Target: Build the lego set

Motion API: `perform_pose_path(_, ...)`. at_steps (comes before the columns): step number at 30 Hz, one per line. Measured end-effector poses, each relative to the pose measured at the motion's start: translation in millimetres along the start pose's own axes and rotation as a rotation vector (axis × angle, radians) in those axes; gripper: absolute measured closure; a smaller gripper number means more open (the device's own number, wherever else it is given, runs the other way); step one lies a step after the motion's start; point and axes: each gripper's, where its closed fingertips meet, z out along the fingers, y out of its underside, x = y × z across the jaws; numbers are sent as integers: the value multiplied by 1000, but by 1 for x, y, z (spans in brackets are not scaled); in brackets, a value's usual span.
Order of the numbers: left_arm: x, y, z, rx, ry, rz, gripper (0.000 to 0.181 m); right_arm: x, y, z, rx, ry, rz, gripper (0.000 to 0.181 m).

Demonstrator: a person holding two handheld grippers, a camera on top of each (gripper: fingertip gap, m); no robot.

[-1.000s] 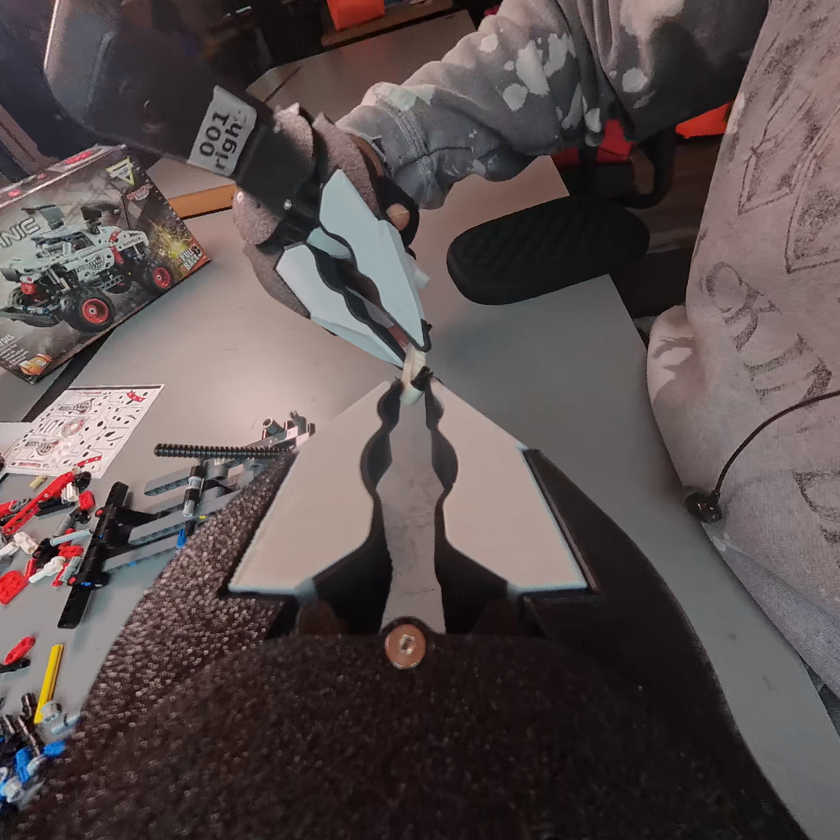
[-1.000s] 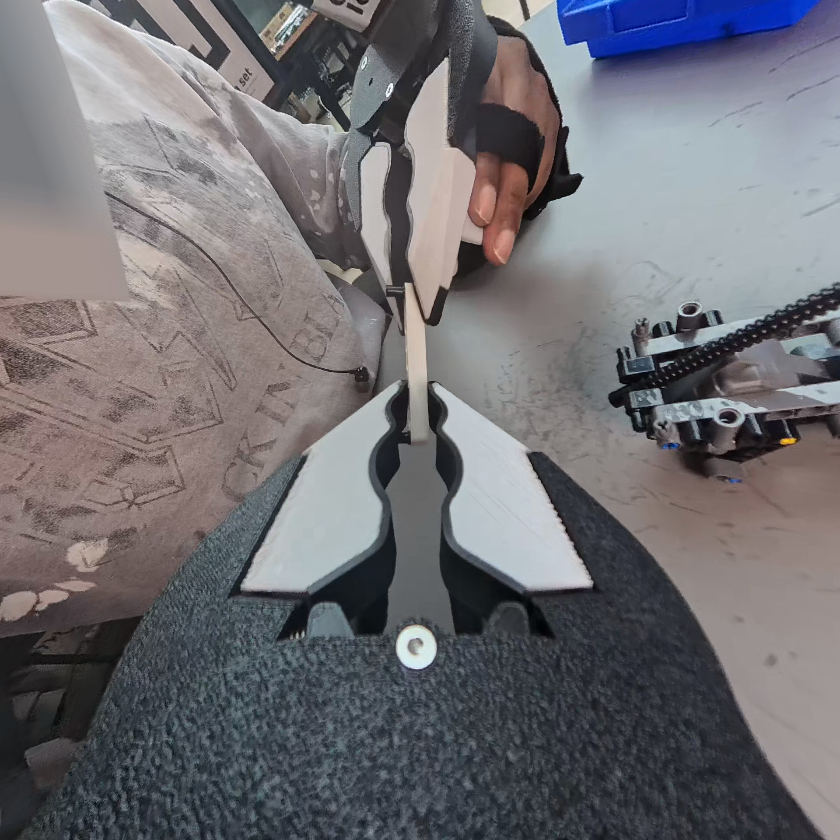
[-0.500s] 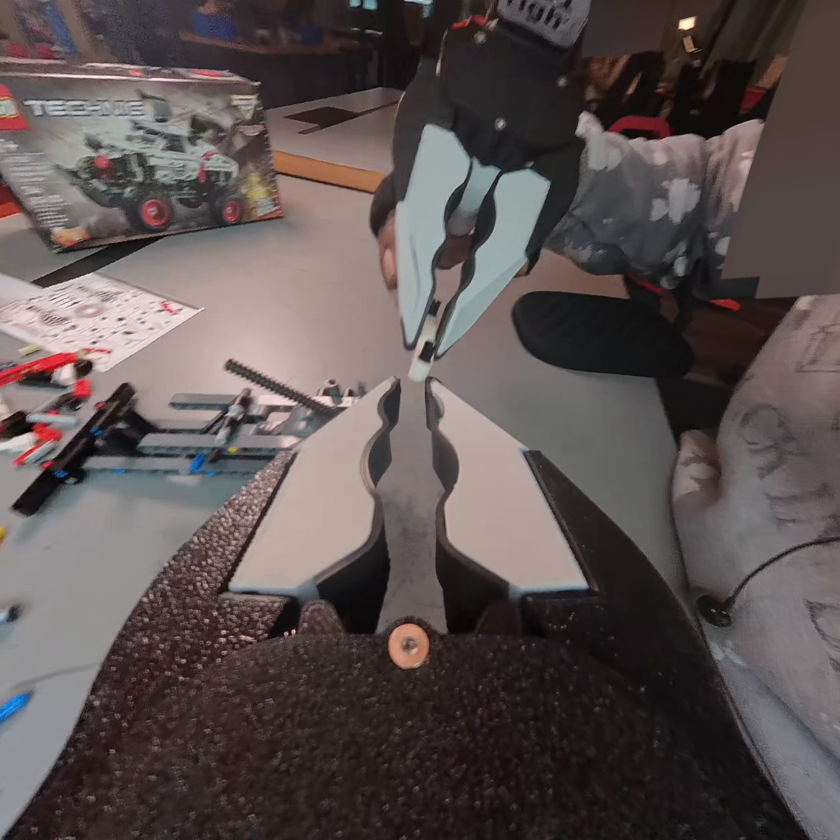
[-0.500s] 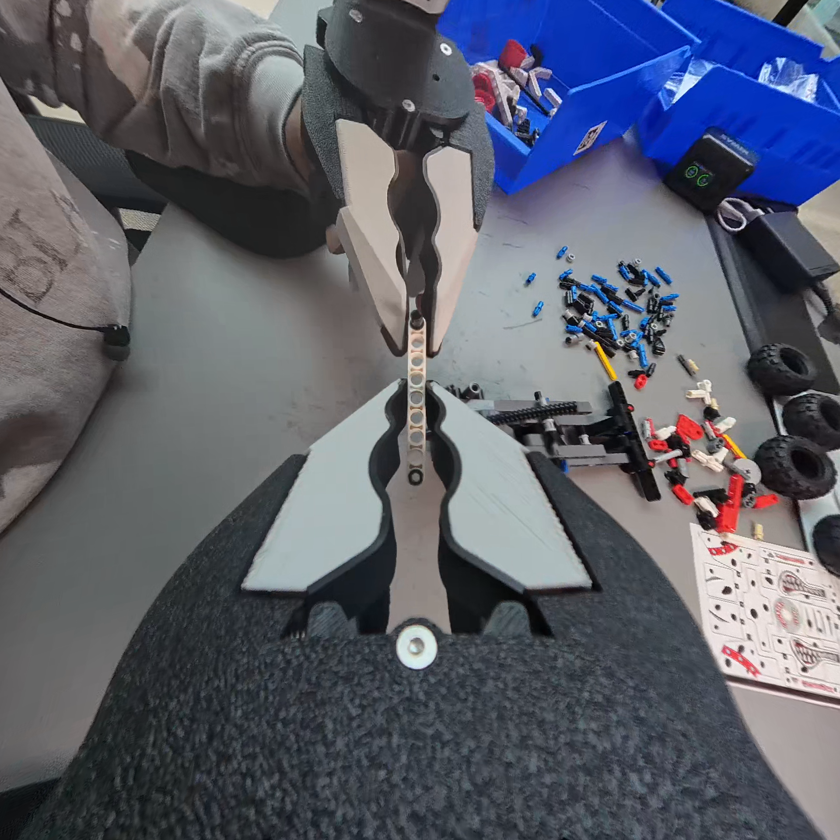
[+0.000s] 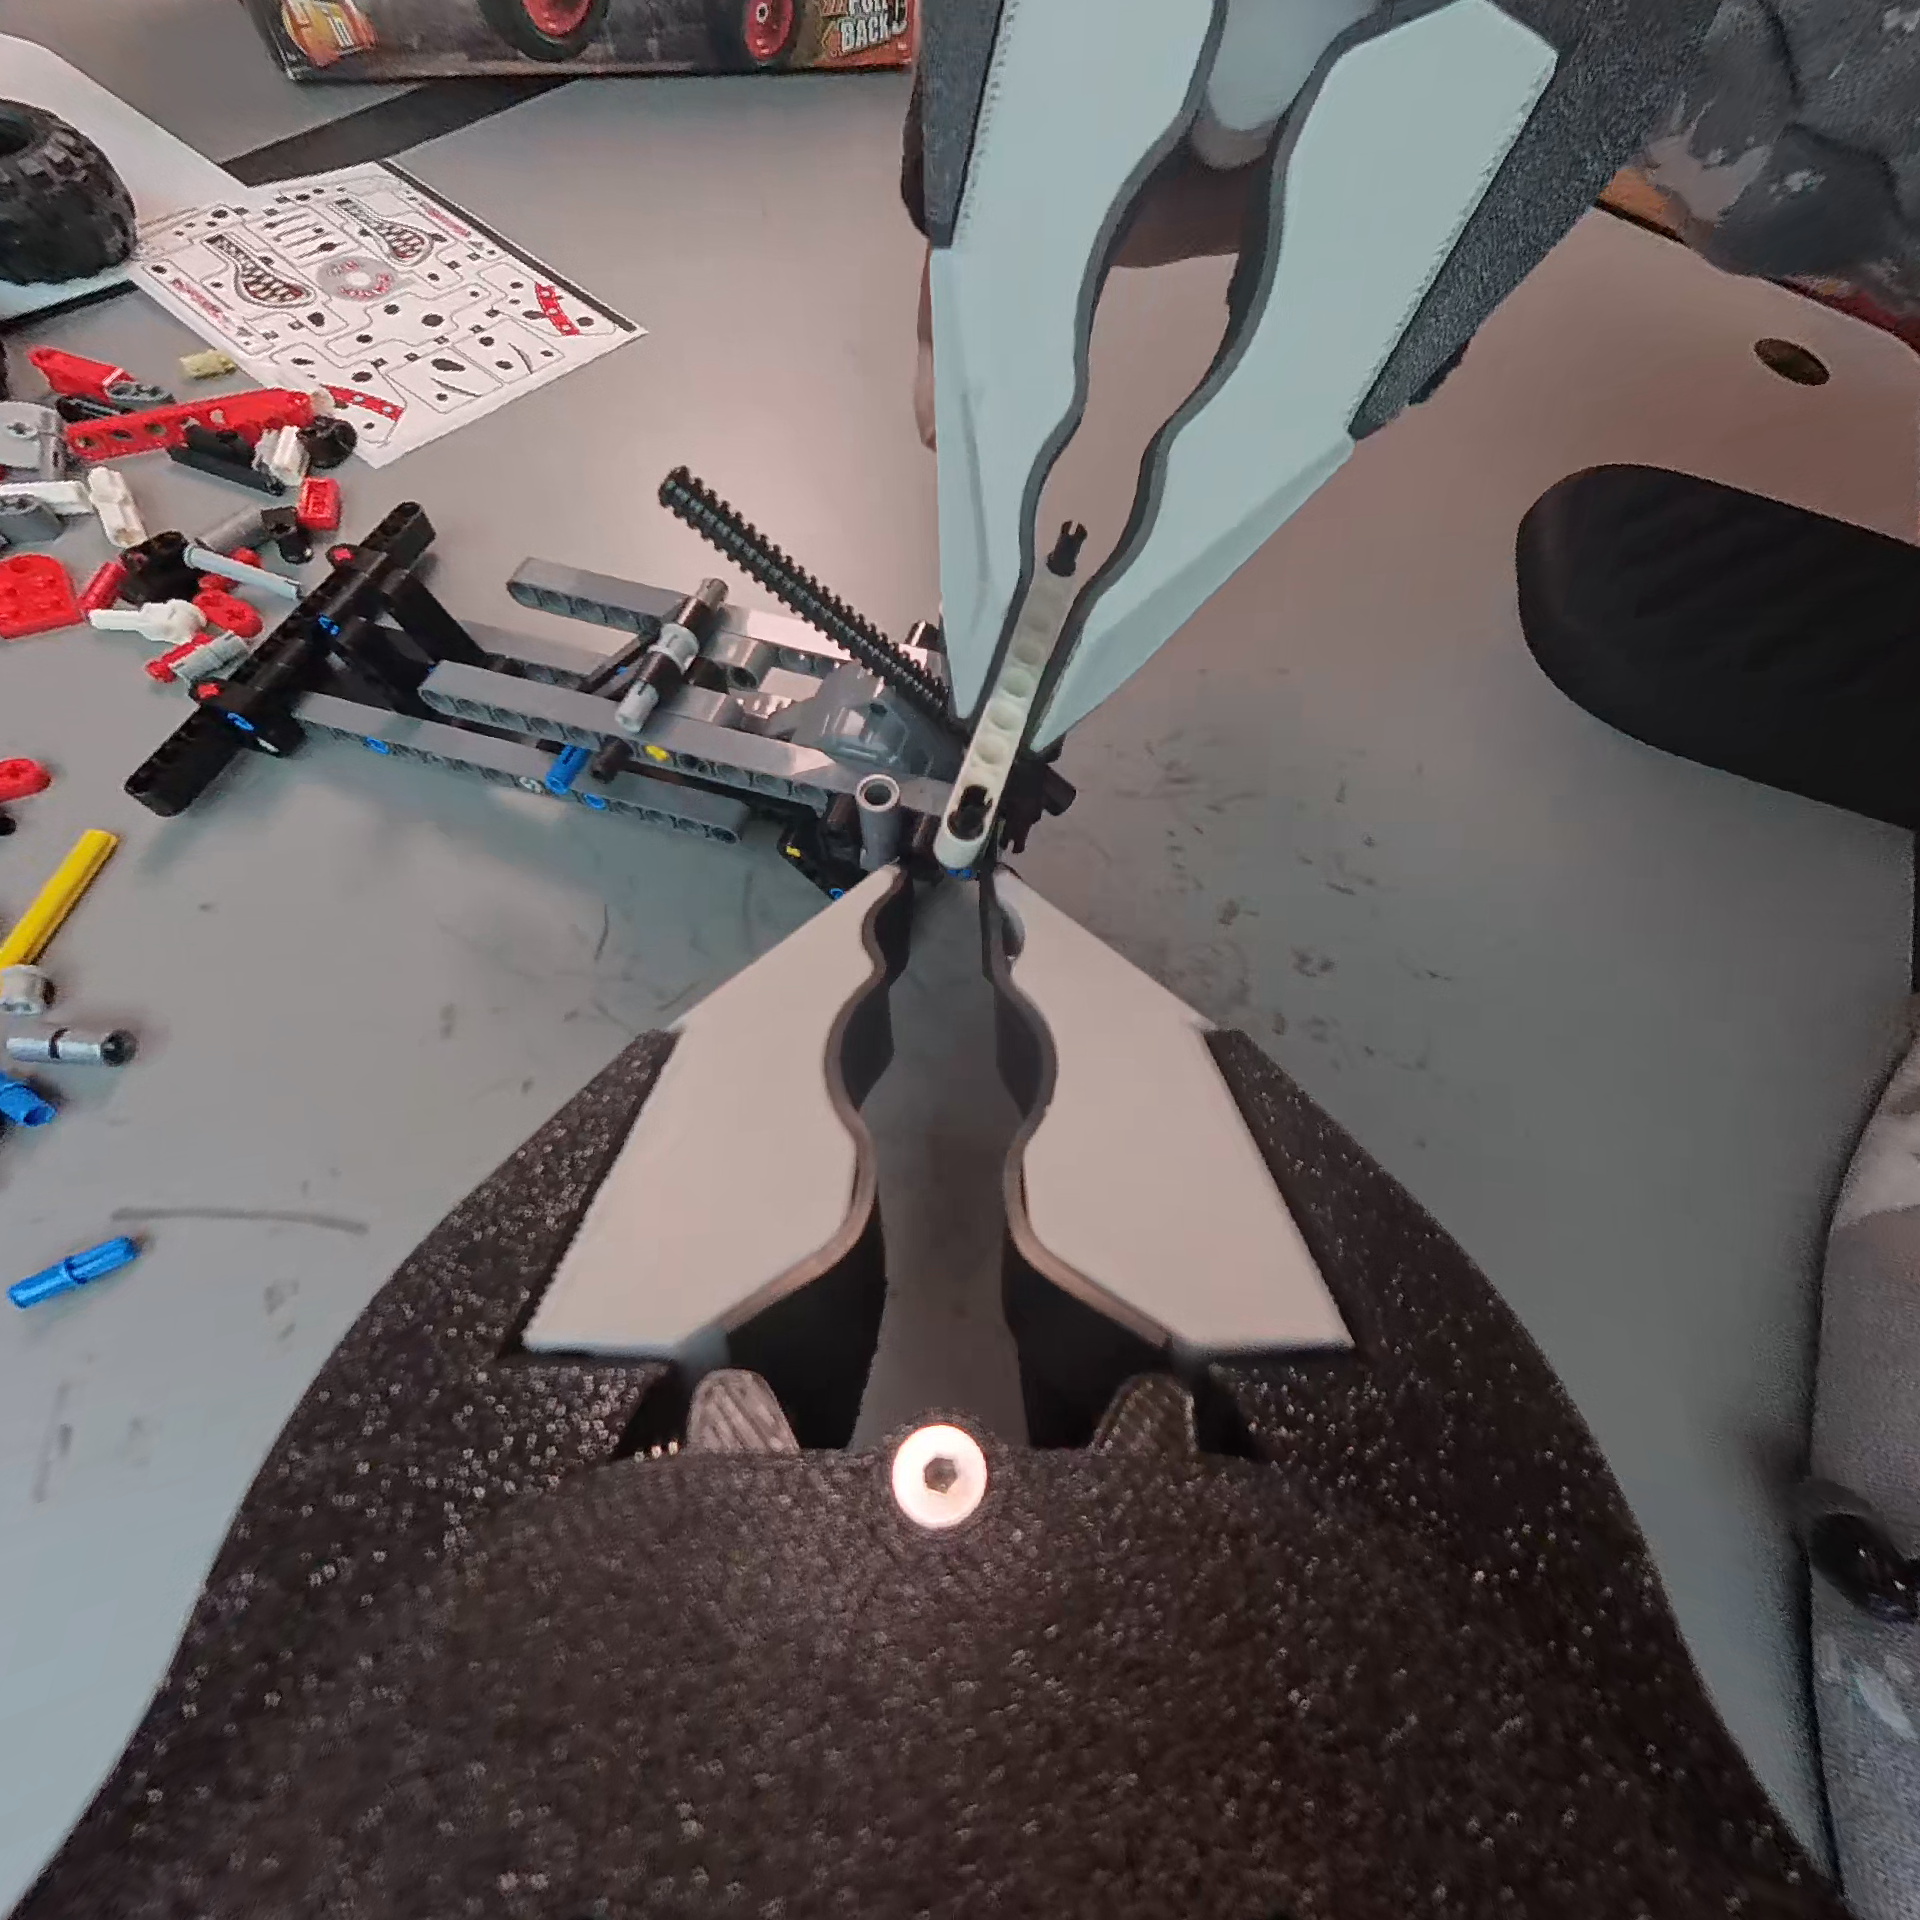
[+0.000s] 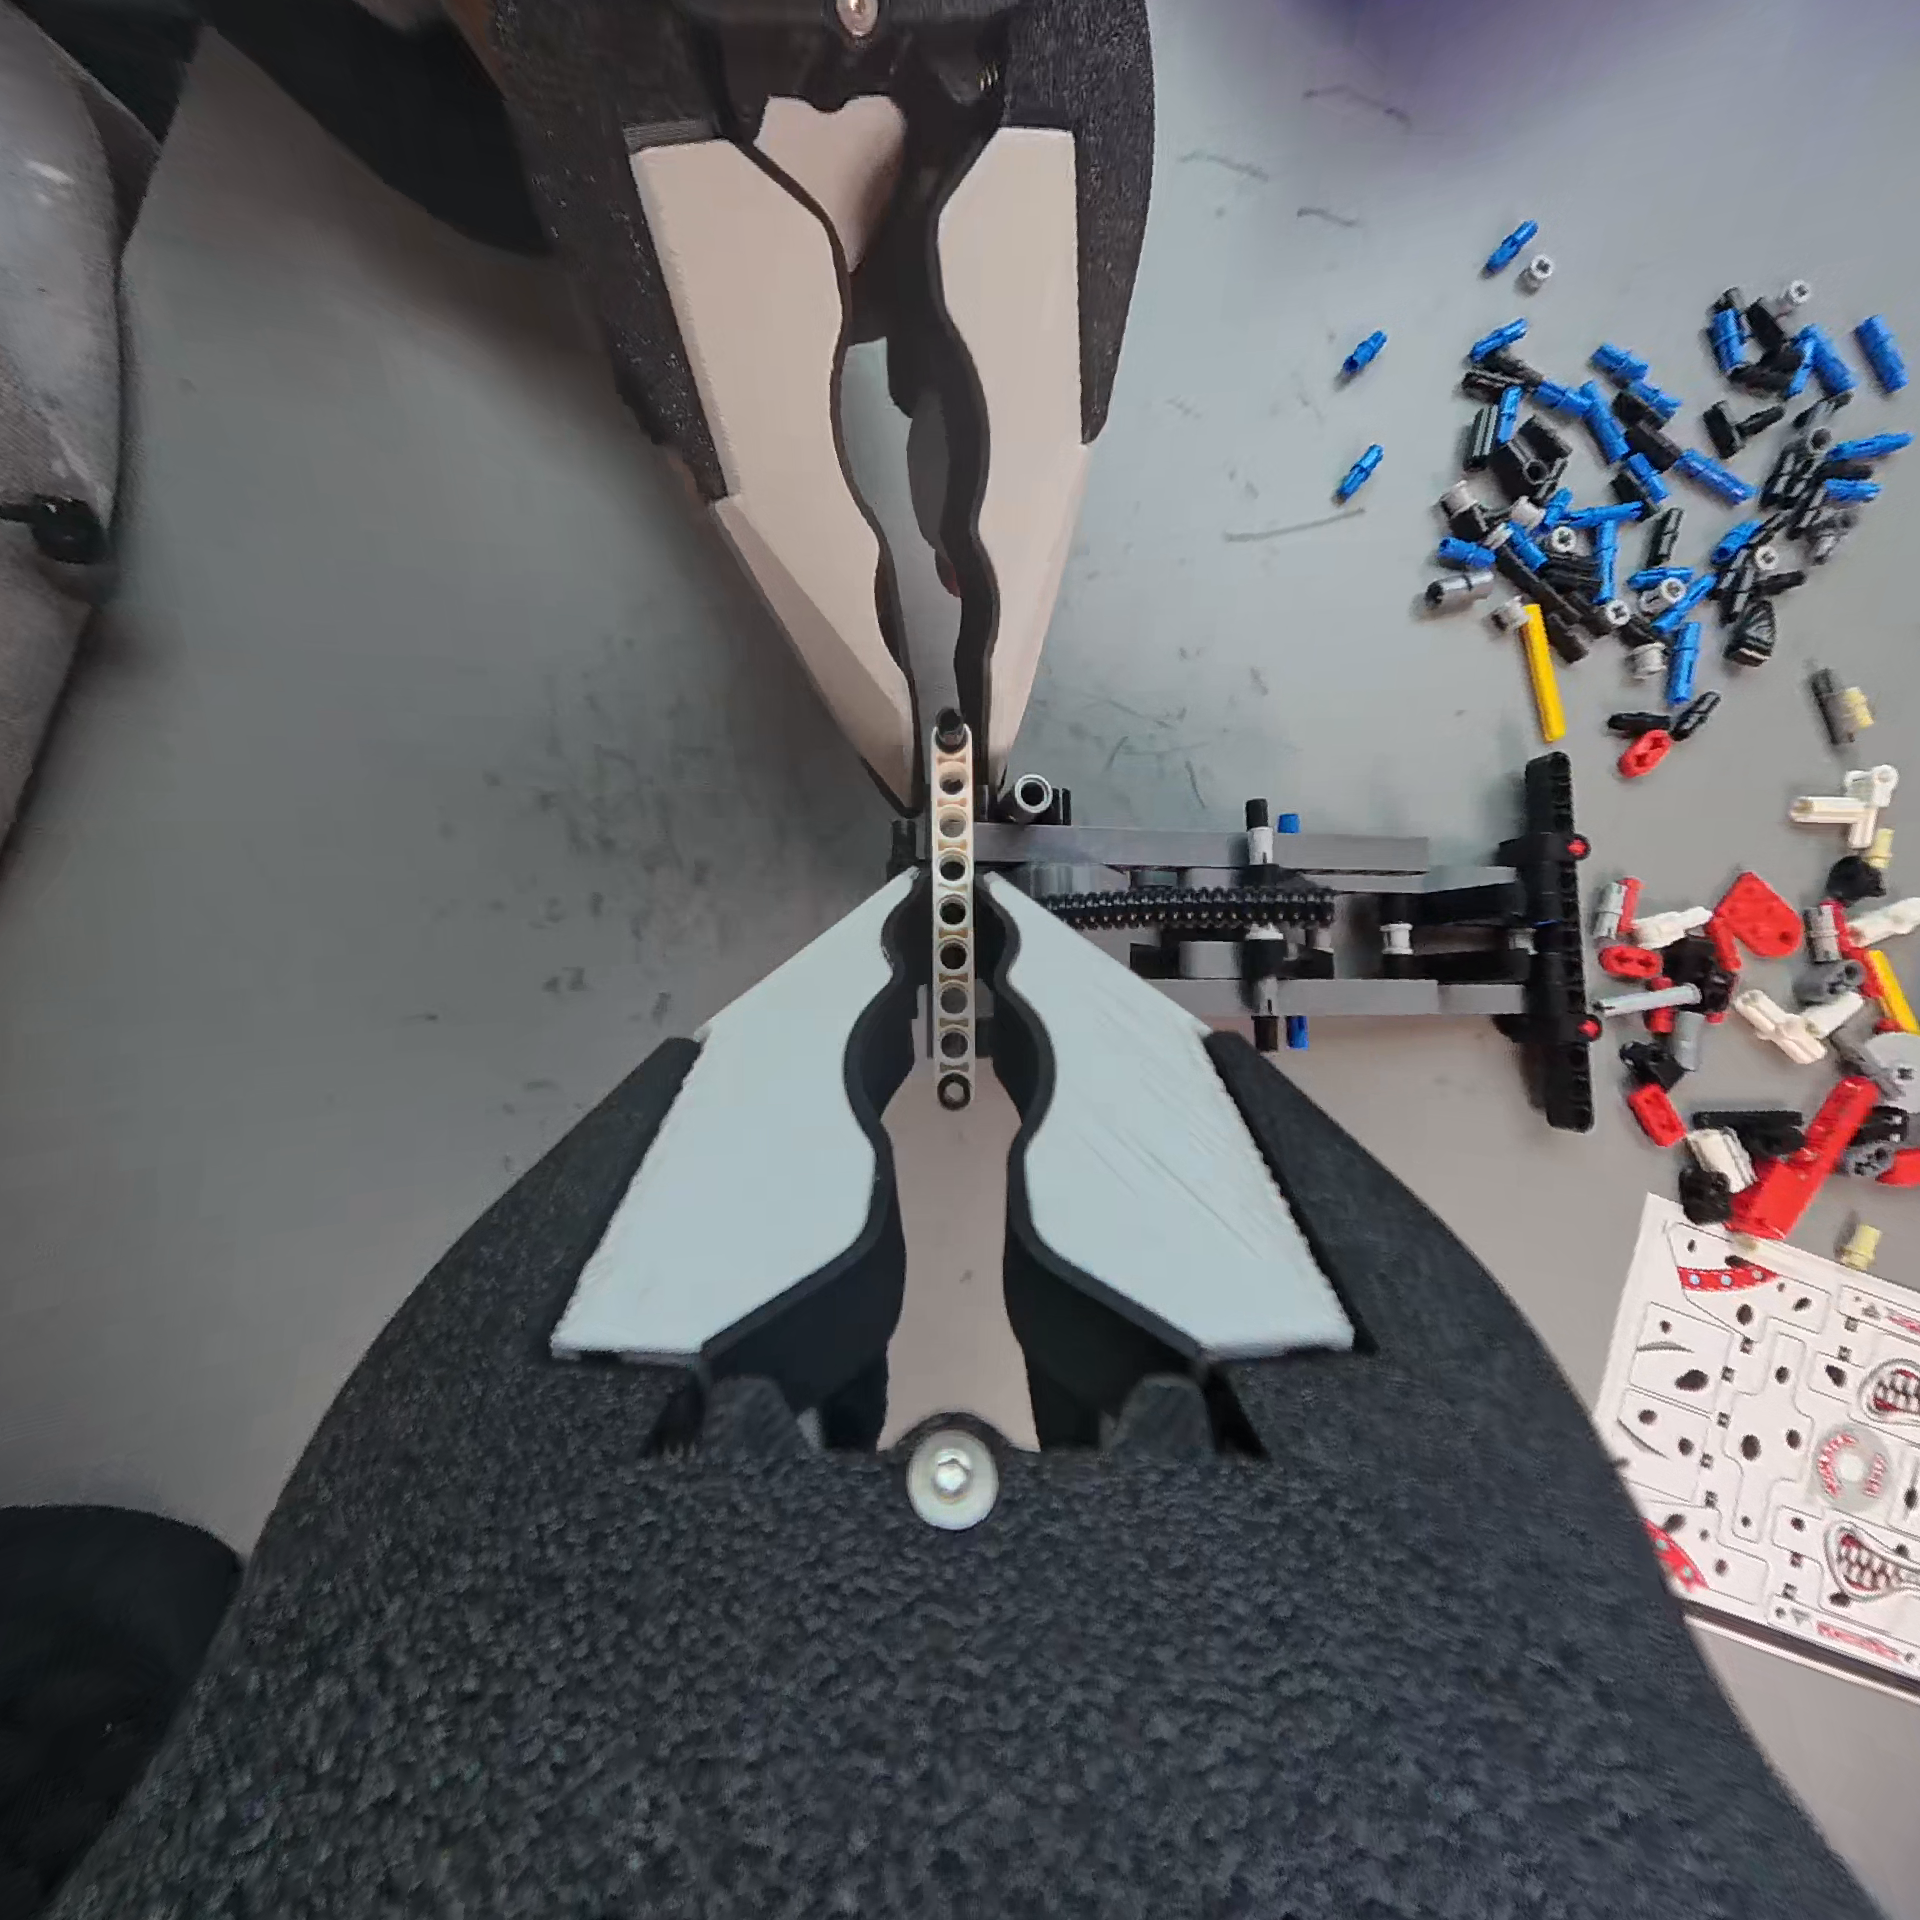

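The chassis [image 5: 644,717] lies on the table [image 5: 1403,831], loose parts [image 6: 1652,499] scattered beside it. The step in hand looks like fitting the white beam [image 6: 952,914] across the chassis end. The right gripper [image 6: 952,883] pinches the beam, a black pin [image 6: 954,1091] in each end hole. The left gripper [image 5: 940,883] sits slightly parted and empty just short of that end. Next, the pins probably must line up with chassis holes before pressing. The left view shows the beam tilted, its low end at the chassis; the right view shows its full hole row and the blue pin pile.
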Motion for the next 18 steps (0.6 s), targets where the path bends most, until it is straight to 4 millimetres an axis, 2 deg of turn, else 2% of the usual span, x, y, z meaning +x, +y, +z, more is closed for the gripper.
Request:
perform_pose_path(8,0,-1,0,9,-1,11,166,-1,1,1,-28,-61,61,174)
perform_pose_path(12,1,-9,-5,49,4,28,165,-1,1,1,-41,-82,89,174)
perform_pose_path(18,1,-12,-4,57,26,25,171,0,1,2,-52,-95,95,174)
